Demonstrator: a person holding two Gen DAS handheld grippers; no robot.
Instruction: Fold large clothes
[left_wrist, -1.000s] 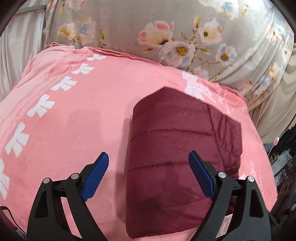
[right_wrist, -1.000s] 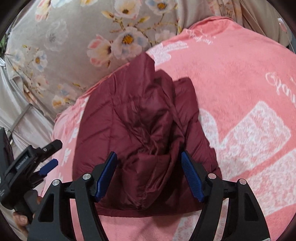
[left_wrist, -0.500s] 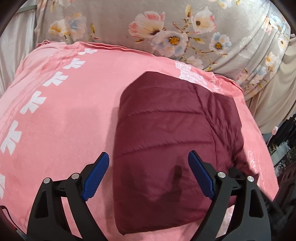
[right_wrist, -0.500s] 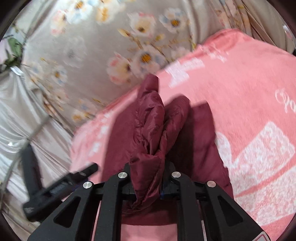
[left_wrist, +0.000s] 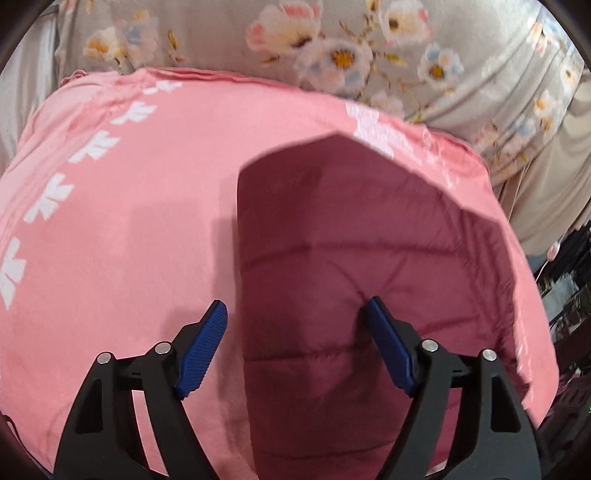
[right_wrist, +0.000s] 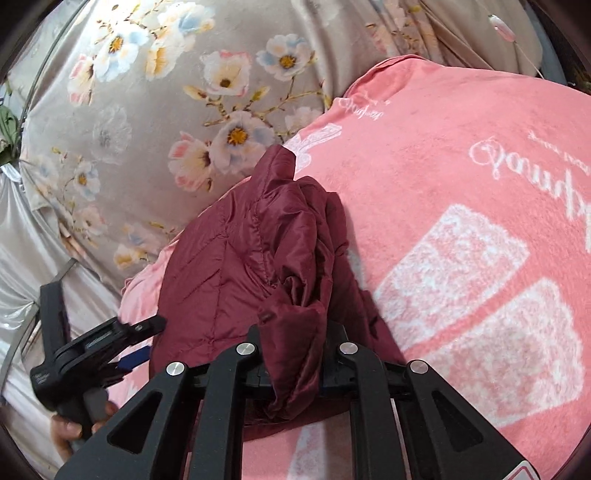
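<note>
A folded maroon quilted puffer jacket (left_wrist: 351, 280) lies on a pink fleece blanket with white print (left_wrist: 122, 229). The right gripper (right_wrist: 295, 373) is clenched on a bunched jacket fold; the left gripper (left_wrist: 295, 343) hovers over it, jaws spread wide.

We recorded the quilted jacket (left_wrist: 351, 266) as solid dark maroon, lying on a salmon-pink blanket (left_wrist: 129, 229) printed with white motifs and white script. The sheet (right_wrist: 155, 110) behind it was grey-beige with pink, white and pale-blue flowers with yellow centres. Both grippers were black; the left gripper (left_wrist: 295, 347) carried ribbed blue pads (left_wrist: 201, 350).
</note>
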